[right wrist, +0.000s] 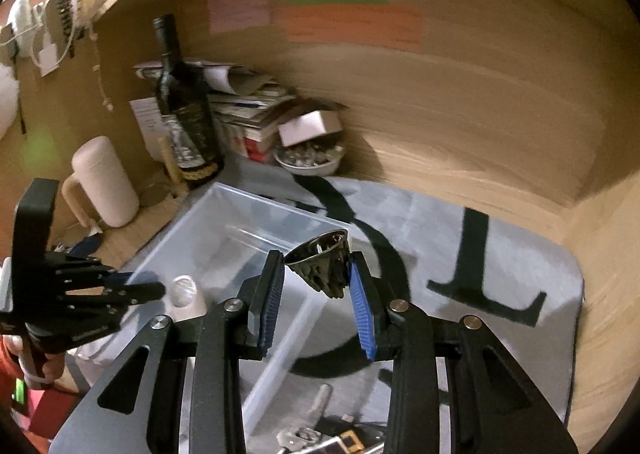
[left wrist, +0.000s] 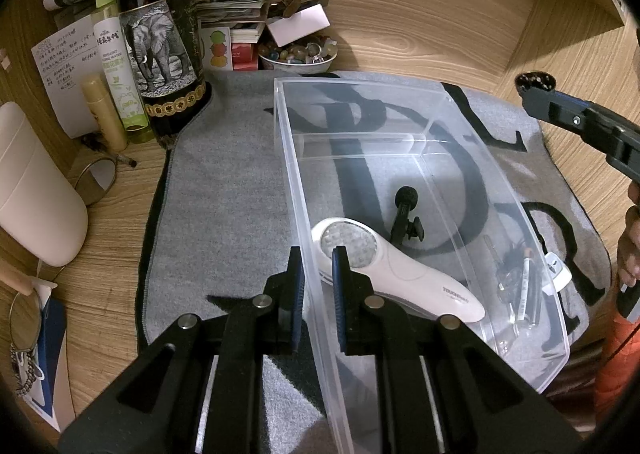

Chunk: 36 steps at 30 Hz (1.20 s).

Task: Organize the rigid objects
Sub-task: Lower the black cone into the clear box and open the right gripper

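Observation:
A clear plastic bin (left wrist: 460,122) lies on a grey mat (left wrist: 224,190). Inside it are a white handheld device (left wrist: 400,278), a black ball-head clip mount (left wrist: 406,220) and some keys and small items (left wrist: 520,290). My left gripper (left wrist: 318,258) is shut on the bin's left wall near its front. My right gripper (right wrist: 318,268) is shut on a dark metal cone-shaped object (right wrist: 324,262), held in the air above the bin (right wrist: 240,230). That object also shows at the right of the left wrist view (left wrist: 536,83).
A wine bottle (left wrist: 160,34), spray bottle (left wrist: 116,66), papers, small boxes and a bowl of stones (left wrist: 298,54) crowd the back left corner. A white mug (left wrist: 32,190) stands at left. Wooden walls enclose the back and right. Keys lie on the mat (right wrist: 320,434).

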Each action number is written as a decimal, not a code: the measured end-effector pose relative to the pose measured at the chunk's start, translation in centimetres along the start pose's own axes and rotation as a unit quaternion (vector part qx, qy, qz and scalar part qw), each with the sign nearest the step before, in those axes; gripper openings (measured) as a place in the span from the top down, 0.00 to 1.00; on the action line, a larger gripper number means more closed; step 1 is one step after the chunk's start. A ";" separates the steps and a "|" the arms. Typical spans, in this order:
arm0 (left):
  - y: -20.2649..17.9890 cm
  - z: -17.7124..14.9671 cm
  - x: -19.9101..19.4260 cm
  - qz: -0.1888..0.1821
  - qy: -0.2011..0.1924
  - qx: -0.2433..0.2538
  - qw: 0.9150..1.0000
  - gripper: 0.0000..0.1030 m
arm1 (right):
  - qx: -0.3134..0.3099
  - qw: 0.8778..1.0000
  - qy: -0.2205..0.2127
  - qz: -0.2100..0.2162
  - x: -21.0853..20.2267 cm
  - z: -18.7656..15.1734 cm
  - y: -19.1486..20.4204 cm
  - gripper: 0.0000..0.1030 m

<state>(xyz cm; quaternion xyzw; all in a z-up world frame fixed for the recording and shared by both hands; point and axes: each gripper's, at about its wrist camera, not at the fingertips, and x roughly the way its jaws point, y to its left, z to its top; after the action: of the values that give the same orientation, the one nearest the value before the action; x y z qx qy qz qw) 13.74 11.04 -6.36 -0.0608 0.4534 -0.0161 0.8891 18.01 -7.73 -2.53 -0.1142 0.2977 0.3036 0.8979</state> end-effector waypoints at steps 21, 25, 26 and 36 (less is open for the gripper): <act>0.1 -0.1 0.0 0.000 -0.001 0.000 1.000 0.88 | -0.054 0.991 0.115 0.049 7.6 -1.0 5.6 0.71; 0.1 -0.1 0.0 0.000 -0.001 0.000 1.000 0.88 | -0.062 0.988 0.134 0.051 8.4 -1.2 5.9 0.71; 0.0 -0.1 0.0 0.000 -0.001 0.001 1.000 0.88 | -0.064 0.987 0.136 0.051 8.5 -1.2 5.9 0.71; 0.0 -0.1 0.0 0.000 -0.001 0.000 1.000 0.88 | -0.086 0.985 0.143 0.038 8.6 -1.1 6.5 0.67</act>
<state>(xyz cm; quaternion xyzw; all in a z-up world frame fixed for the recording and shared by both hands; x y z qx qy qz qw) 13.65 10.99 -6.42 -0.0613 0.4526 -0.0160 0.8895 19.01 1.05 -8.72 -0.2215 0.3998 0.3427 0.8208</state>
